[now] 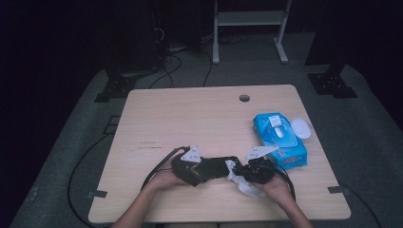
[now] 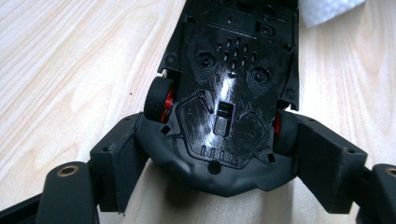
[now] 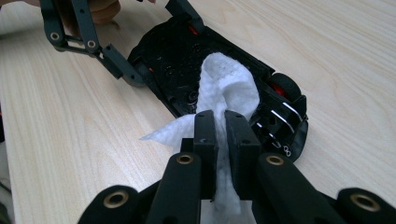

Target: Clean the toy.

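A black toy car [image 1: 215, 168] with red wheel hubs lies upside down on the wooden table [image 1: 190, 118], near its front edge. My left gripper [image 2: 219, 158] is shut on one end of the car [image 2: 229, 88], with its jaws pressing the sides by the wheels. My right gripper [image 3: 220, 135] is shut on a white wipe [image 3: 229, 86], which it holds against the car's underside [image 3: 173, 60]. In the high view the left gripper [image 1: 202, 171] and the right gripper [image 1: 244, 172] face each other across the car, and the wipe [image 1: 243, 184] trails below them.
A blue pack of wipes [image 1: 281, 141] lies at the table's right side, with a white oval lid [image 1: 301, 128] beside it. A cable hole [image 1: 244, 98] sits near the far edge. Cables trail from both grippers over the table's front.
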Demonstrator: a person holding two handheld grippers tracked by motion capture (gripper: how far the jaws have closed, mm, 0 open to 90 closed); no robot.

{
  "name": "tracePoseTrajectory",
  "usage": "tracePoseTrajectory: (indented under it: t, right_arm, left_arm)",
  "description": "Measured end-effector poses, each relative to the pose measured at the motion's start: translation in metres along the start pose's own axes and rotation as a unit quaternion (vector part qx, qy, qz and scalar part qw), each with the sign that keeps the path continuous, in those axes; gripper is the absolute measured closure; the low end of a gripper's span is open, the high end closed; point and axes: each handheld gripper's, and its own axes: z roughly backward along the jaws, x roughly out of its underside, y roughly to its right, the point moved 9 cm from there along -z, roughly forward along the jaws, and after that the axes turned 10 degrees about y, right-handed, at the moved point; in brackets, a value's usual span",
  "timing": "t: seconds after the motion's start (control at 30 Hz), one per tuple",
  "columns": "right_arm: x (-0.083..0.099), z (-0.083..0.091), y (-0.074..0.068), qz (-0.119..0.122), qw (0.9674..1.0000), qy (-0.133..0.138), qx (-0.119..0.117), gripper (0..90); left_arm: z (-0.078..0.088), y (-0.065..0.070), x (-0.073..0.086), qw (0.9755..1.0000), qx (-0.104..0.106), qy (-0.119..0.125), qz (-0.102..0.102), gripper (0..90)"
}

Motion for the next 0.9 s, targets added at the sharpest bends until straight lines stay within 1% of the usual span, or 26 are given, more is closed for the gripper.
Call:
tracePoseTrajectory:
  t: [0.13, 0.2, 0.23, 0.3, 0.43, 0.57, 0.67, 0.7, 0.8, 0.9]
  right_arm:
    - [0.0010, 0.0006, -0.0002, 0.003, 1.0000, 0.004, 0.004, 83.1]
    - [0.0011, 0.0006, -0.0002, 0.004, 1.0000, 0.004, 0.004, 83.1]
    - [0.0011, 0.0006, -0.0004, 0.006, 1.0000, 0.004, 0.004, 83.1]
    - [0.0013, 0.0006, -0.0011, 0.011, 0.9999, 0.003, 0.005, 83.2]
    - [0.0014, 0.0005, -0.0024, 0.017, 0.9998, 0.004, 0.006, 83.2]
    - [0.0013, 0.0006, -0.0028, 0.019, 0.9998, 0.003, 0.005, 83.2]
    - [0.0008, 0.0011, -0.0034, 0.021, 0.9998, -0.005, 0.004, 83.0]
    - [0.0004, 0.0011, -0.0031, 0.021, 0.9997, -0.006, 0.005, 83.0]
    - [-0.0003, 0.0014, -0.0044, 0.019, 0.9998, -0.010, 0.001, 83.0]
    - [-0.0027, 0.0015, -0.0060, 0.013, 0.9999, -0.007, -0.005, 83.0]
  left_arm:
    - [0.0077, -0.0051, -0.0028, 0.9995, 0.003, 0.017, 0.026, 21.5]
    - [0.0095, -0.0067, -0.0030, 0.9991, 0.005, 0.020, 0.037, 21.4]
    - [0.0093, -0.0071, -0.0031, 0.9987, 0.006, 0.023, 0.044, 21.5]
    - [0.0088, -0.0071, -0.0035, 0.9982, 0.012, 0.026, 0.052, 22.2]
    - [0.0097, -0.0080, -0.0069, 0.9963, 0.018, 0.041, 0.073, 23.3]
    - [0.0089, -0.0087, -0.0070, 0.9955, 0.016, 0.042, 0.083, 24.3]
    - [0.0084, -0.0088, -0.0066, 0.9946, 0.018, 0.043, 0.092, 25.8]
    - [0.0084, -0.0088, -0.0064, 0.9945, 0.019, 0.043, 0.093, 26.1]
    - [0.0084, -0.0083, -0.0051, 0.9953, 0.017, 0.038, 0.087, 27.0]
    - [0.0077, -0.0088, -0.0037, 0.9954, 0.016, 0.034, 0.088, 27.0]
